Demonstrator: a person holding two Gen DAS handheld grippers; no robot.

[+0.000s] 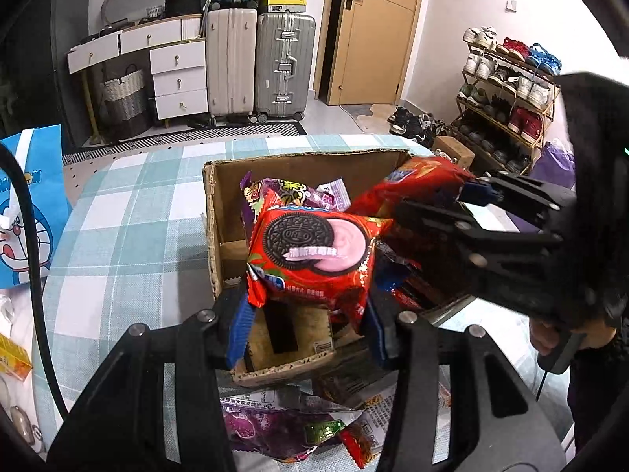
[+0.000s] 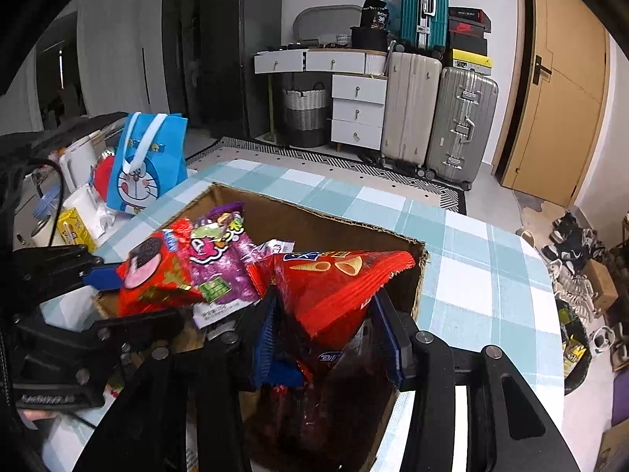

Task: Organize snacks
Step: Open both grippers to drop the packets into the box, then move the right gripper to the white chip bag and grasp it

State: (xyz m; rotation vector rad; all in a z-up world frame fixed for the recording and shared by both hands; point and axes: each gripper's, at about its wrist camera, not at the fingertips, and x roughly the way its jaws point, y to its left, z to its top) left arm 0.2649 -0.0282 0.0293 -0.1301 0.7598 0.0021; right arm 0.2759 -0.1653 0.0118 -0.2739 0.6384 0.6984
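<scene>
A cardboard box (image 1: 220, 212) stands on the checked table; it also shows in the right wrist view (image 2: 314, 216). My left gripper (image 1: 306, 326) is shut on a red Oreo pack (image 1: 314, 255) and holds it over the box; the same pack shows in the right wrist view (image 2: 153, 275). My right gripper (image 2: 326, 338) is shut on a red corn-cone snack bag (image 2: 346, 283), held over the box's right side; the bag also shows in the left wrist view (image 1: 416, 185). A purple snack bag (image 2: 224, 259) lies in the box.
More snack packs (image 1: 298, 428) lie on the table in front of the box. A blue Doraemon bag (image 2: 149, 165) and a yellow carton (image 2: 74, 228) stand at the table's left. Suitcases (image 1: 259, 67), drawers and a shoe rack (image 1: 507, 94) are beyond.
</scene>
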